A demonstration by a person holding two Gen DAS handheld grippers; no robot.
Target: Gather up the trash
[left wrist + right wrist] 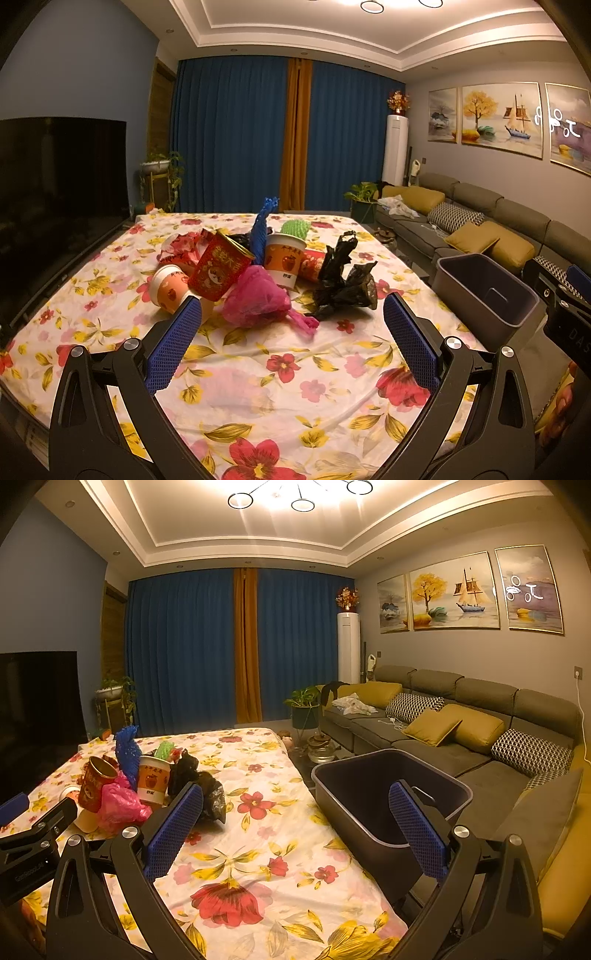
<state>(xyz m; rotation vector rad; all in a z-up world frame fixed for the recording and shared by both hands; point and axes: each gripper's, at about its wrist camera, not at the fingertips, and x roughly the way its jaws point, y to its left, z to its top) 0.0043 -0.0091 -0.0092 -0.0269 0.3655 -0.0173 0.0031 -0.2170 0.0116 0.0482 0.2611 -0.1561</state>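
Observation:
A pile of trash lies on the floral tablecloth (280,384): a pink plastic bag (255,295), a crumpled black bag (343,284), a red paper cup (218,271), two orange paper cups (284,260) (168,288), blue foam net (262,229) and green foam net (295,227). My left gripper (291,328) is open and empty, just short of the pink bag. My right gripper (295,823) is open and empty, over the table edge beside the dark grey bin (373,794). The pile shows at the left of the right wrist view (122,805).
The bin (484,295) stands off the table's right side. A grey sofa (461,731) with yellow cushions runs along the right wall. A dark TV (55,192) stands left of the table. Blue curtains, plants and a standing air conditioner are at the back.

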